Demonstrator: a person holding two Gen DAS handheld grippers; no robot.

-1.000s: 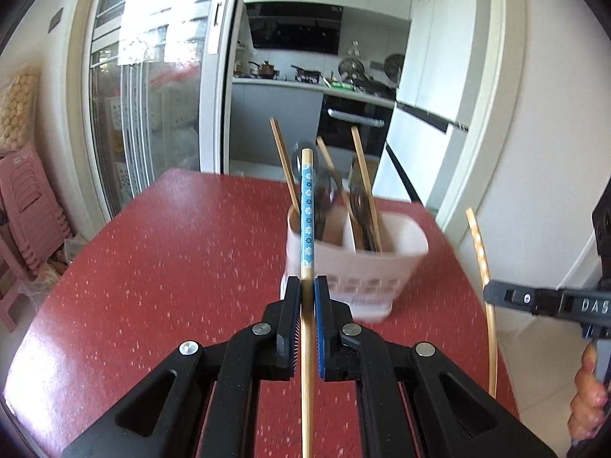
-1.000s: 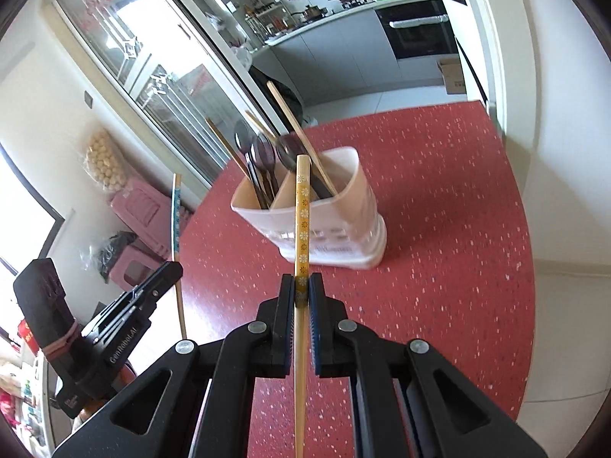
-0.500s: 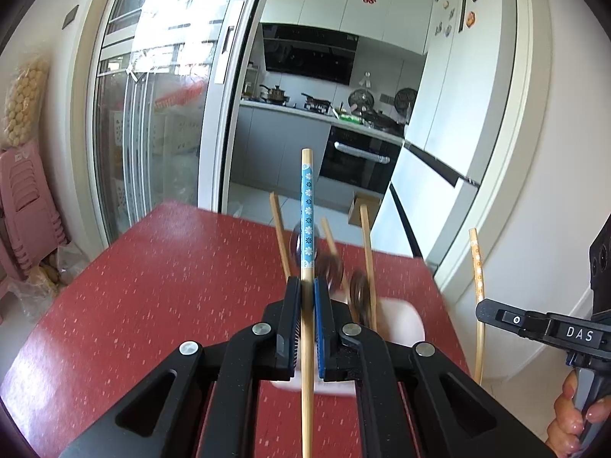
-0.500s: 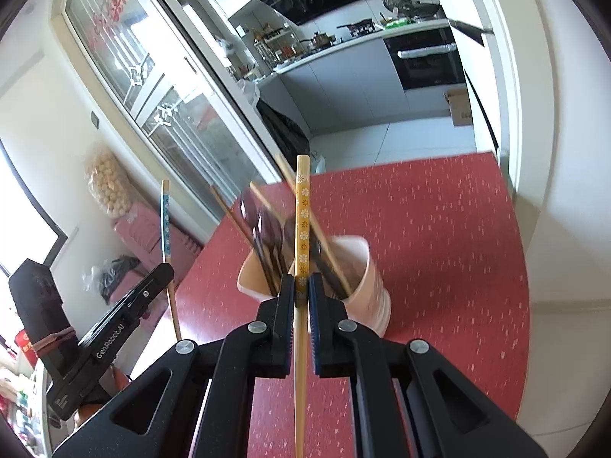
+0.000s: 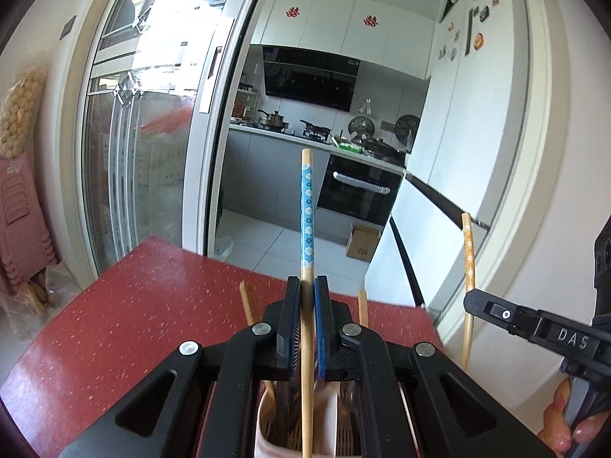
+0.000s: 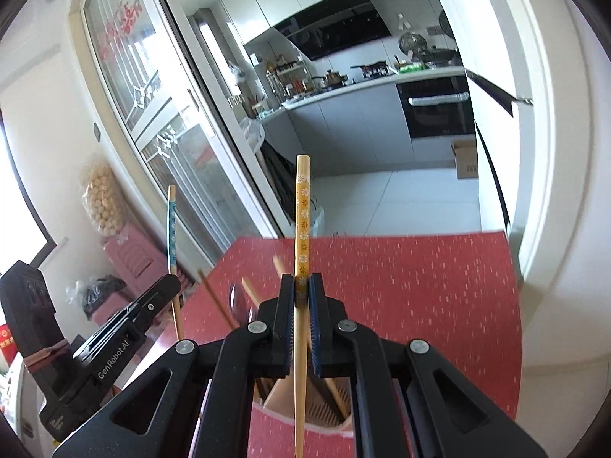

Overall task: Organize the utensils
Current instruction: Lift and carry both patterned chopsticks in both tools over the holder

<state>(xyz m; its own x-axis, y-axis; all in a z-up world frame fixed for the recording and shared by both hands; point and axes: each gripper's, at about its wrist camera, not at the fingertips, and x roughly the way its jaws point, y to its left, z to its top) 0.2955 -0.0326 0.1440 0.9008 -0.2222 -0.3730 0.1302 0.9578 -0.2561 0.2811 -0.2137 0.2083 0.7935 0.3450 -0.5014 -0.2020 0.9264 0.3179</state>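
Both grippers have tilted up and moved in over the holder since a second ago: it sat well ahead of the fingers then, now it's directly beneath them, mostly hidden behind the jaws. Left gripper [image 5: 306, 290] is clamped on the blue-patterned chopstick [image 5: 307, 210], which runs straight up between the pads, patterned end above the tips, bare wooden end dropping below into the utensil holder [image 5: 267, 433] under the tool; whether it touches the bottom I can't tell. Right gripper [image 6: 301, 290] is clamped on the yellow-patterned chopstick [image 6: 303, 213], same layout: decorated end up, plain end going down over the holder's open top, beside the divider. From the left wrist view, the right gripper sits off to the right, level with the left one, its chopstick upright. From the right wrist view, the left gripper sits off to the left, slightly lower. Other wooden chopsticks [image 6: 214, 297] already lean out of the holder, just left of the right gripper's fingers, along with a blurred spoon. Holder stands on the red table [image 5: 133, 305], which extends ahead of both tools.
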